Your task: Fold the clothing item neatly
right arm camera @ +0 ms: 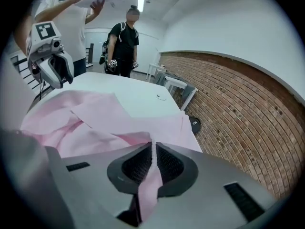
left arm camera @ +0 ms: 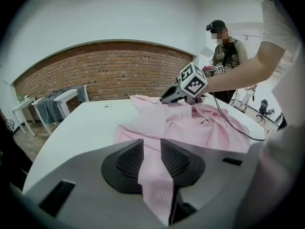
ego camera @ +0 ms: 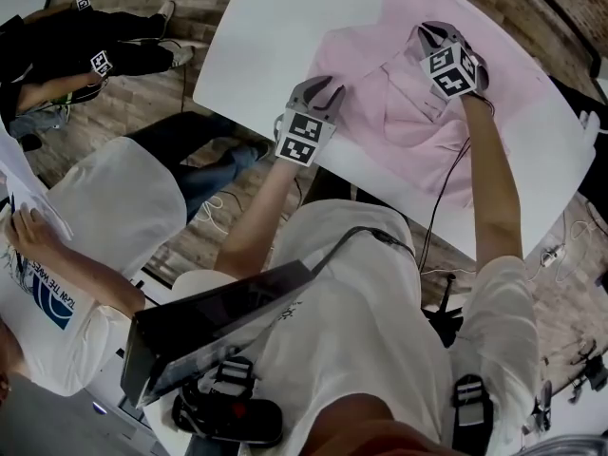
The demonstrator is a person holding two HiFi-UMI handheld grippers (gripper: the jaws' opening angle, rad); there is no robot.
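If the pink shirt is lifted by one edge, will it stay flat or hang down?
Probably hangs limp: the pink shirt lies creased and bunched. Likely light: the right tool holds it by one thin fold.

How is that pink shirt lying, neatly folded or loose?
Loose, not neatly folded: the pink shirt lies rumpled and bunched on the white table, with uneven creases and flaps.

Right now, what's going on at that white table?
A person is folding a pink shirt spread on the white table, with a claw in each hand. The right claw is shut on a pinch of the shirt's fabric. The left claw sits at the near edge, jaws apart, with fabric lying between them. The shirt is rumpled, not yet neatly folded.
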